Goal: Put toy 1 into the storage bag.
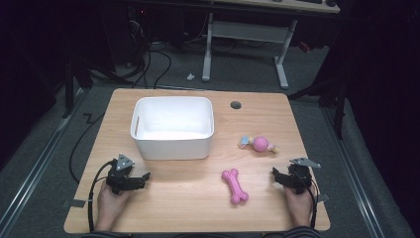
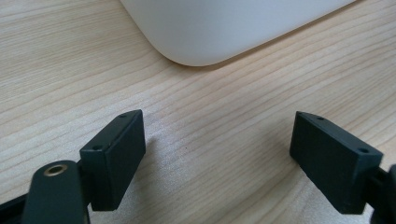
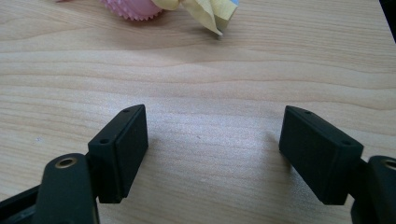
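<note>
Wooden table [image 1: 198, 198]; I hold each hand-held gripper, left [image 1: 137, 180] and right [image 1: 277, 177], spread wide and empty. Reaching ahead could nudge the ball toy [image 1: 259, 144] away.

My table [image 1: 198, 198] is pale wood with a fine, matt grain, and on it the white bin [image 1: 172, 128] looks like smooth, faintly glossy plastic. Right of the bin, the pink ball toy [image 1: 260, 144] has a nubbly skin and soft cloth tails, the pink bone [image 1: 235, 186] looks rubbery, and my left gripper [image 2: 217, 156] and right gripper [image 3: 212, 151] have matt black plastic jaws.
</note>
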Available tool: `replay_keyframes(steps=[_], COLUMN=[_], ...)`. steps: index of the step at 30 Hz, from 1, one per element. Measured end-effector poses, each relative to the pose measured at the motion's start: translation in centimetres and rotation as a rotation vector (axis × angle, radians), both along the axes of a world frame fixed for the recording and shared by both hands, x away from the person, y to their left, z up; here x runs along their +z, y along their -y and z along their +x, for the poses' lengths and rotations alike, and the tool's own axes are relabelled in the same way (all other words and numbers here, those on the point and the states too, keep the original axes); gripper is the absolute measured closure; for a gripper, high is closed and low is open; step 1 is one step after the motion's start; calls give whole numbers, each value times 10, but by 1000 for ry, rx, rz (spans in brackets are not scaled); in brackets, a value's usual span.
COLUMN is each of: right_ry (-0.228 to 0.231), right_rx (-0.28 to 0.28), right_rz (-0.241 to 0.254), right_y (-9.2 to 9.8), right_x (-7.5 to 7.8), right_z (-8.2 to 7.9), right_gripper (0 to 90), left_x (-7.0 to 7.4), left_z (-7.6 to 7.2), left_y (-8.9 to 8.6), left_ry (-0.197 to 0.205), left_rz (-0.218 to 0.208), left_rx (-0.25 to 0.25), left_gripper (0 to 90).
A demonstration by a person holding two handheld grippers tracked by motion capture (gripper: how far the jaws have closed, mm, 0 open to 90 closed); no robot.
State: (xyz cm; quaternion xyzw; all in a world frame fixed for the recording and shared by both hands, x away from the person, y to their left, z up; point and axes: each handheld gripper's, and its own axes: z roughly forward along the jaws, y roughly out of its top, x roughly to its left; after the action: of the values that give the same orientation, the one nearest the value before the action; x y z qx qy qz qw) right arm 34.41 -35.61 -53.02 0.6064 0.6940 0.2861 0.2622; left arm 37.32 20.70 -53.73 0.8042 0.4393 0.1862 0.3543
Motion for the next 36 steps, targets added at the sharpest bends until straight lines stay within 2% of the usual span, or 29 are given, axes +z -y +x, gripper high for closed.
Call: replay_keyframes(steps=[19, 26, 33, 36], right_ry=[-1, -2, 9, 12], right_rx=[2, 28, 31, 36], right_rz=[1, 0, 6, 17], right_y=[0, 2, -1, -1], right_x=[0, 0, 1, 1], right_z=[0, 0, -3, -4], right_gripper=[234, 236, 339, 354], left_x=[0, 0, 0, 0], left_z=[-1, -1, -1, -1], left_y=[-1, -1, -1, -1], left_ry=[-2, -2, -3, -3], left_rz=[-4, -5, -5, -5], left_rx=[13, 14, 15, 15], left_gripper=[191, 191, 191, 191])
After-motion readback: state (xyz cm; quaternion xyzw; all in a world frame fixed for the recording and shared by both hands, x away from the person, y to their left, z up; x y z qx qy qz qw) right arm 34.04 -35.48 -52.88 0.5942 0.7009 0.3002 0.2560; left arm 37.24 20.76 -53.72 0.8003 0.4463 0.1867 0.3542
